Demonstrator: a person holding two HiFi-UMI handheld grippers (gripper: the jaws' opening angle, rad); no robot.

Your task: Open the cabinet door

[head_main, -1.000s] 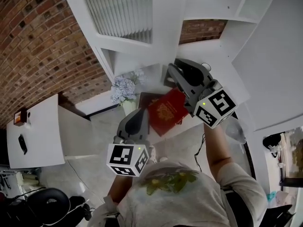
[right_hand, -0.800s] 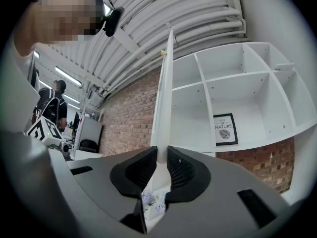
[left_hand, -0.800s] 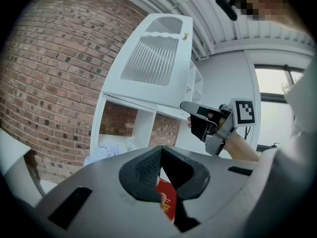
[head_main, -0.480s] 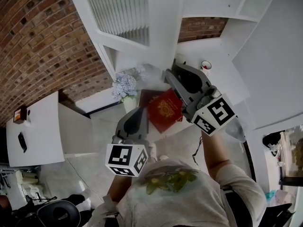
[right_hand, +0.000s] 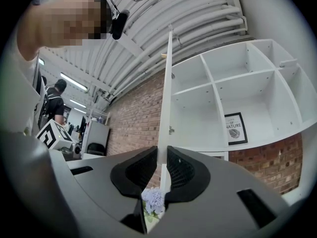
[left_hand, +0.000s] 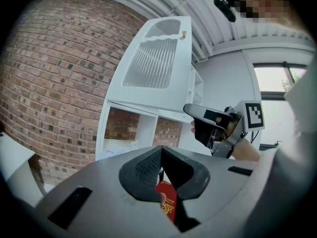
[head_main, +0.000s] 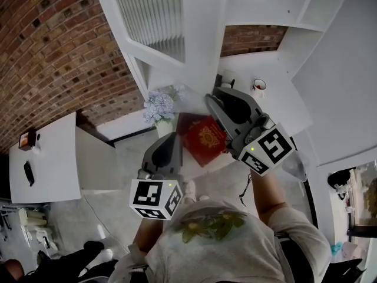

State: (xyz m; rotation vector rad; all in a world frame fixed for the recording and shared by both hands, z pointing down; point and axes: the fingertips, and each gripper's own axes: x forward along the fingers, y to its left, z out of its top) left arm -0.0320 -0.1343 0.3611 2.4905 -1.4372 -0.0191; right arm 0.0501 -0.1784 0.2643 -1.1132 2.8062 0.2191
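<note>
Grips the edge of the cabinet door (right_hand: 165, 108) between the right tongs (right_hand: 162, 168), swung wider than a second ago, baring more shelves (right_hand: 237, 83). Holds the left tongs (left_hand: 161, 170) pressed together, empty. Probably nears fully open.

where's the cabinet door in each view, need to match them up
Head view: cabinet door top centre, ribbed panel visible.
Left gripper view: cabinet door upper centre, panel facing camera.
Right gripper view: cabinet door edge-on, centre, between right gripper jaws.
Shared landmark: brick wall.
</note>
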